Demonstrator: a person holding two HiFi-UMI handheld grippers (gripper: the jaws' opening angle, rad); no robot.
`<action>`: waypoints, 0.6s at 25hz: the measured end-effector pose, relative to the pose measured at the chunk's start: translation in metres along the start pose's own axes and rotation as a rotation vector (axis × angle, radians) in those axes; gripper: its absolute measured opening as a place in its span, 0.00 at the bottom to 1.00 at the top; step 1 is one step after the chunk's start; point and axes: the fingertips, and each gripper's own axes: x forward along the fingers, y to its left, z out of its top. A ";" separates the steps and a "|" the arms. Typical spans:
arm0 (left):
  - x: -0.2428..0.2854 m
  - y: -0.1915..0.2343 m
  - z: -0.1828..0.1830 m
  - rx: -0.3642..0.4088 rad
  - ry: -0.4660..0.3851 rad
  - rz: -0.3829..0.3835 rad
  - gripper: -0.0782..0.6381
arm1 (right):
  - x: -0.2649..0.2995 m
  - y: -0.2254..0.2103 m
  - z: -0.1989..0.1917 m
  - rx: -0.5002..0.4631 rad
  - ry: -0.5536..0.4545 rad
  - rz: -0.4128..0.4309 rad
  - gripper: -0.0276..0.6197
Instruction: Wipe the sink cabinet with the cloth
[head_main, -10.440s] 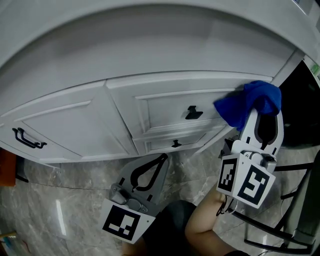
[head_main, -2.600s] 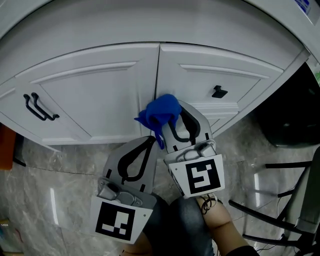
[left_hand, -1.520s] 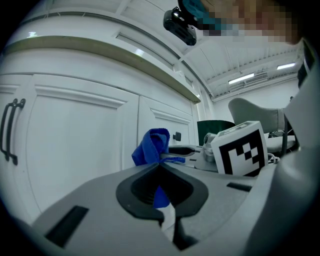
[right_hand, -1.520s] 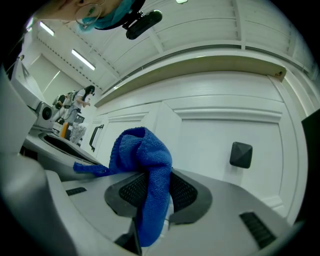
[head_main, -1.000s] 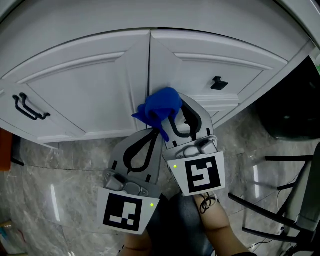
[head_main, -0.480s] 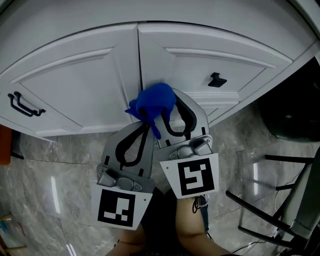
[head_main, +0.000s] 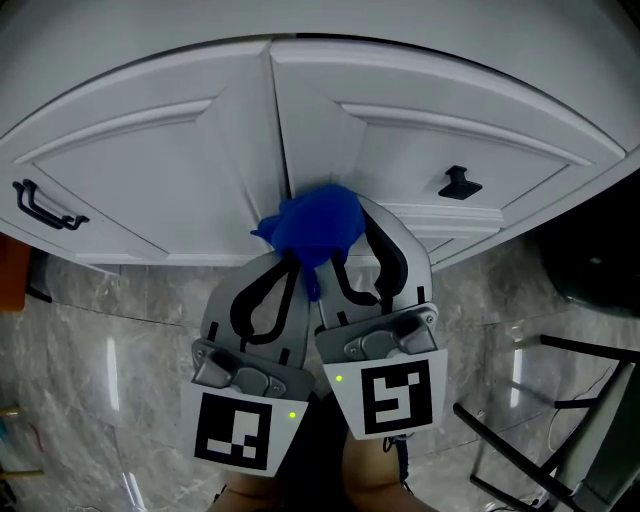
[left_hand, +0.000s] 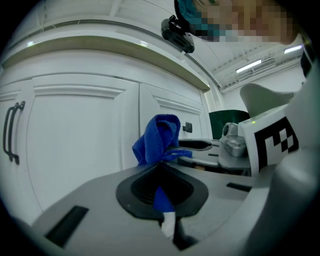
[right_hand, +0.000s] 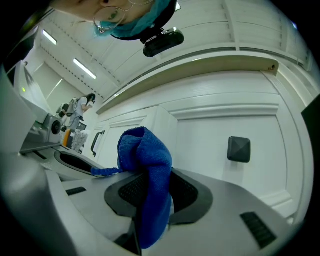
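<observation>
The blue cloth (head_main: 312, 225) is bunched up at the tips of both tools. The right hand-held gripper (head_main: 352, 215) is squeezed tight on it. The left hand-held gripper (head_main: 288, 252) looks squeezed on a strip of it too. The cloth touches the white sink cabinet (head_main: 150, 170) low down, beside the gap between two doors (head_main: 280, 130). I think the wiping is partway done. The doors out toward the square knob (head_main: 458, 181) and the black handle (head_main: 40, 205) may need wiping.
</observation>
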 end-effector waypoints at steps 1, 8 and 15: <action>0.001 0.001 -0.001 -0.001 0.001 0.007 0.11 | 0.000 0.000 0.000 0.003 0.002 -0.002 0.22; 0.006 0.007 -0.004 -0.007 0.009 0.031 0.11 | 0.000 0.001 -0.003 -0.009 0.030 -0.011 0.22; 0.007 0.003 -0.004 -0.013 0.006 0.002 0.11 | -0.002 -0.002 -0.005 -0.022 0.043 -0.025 0.22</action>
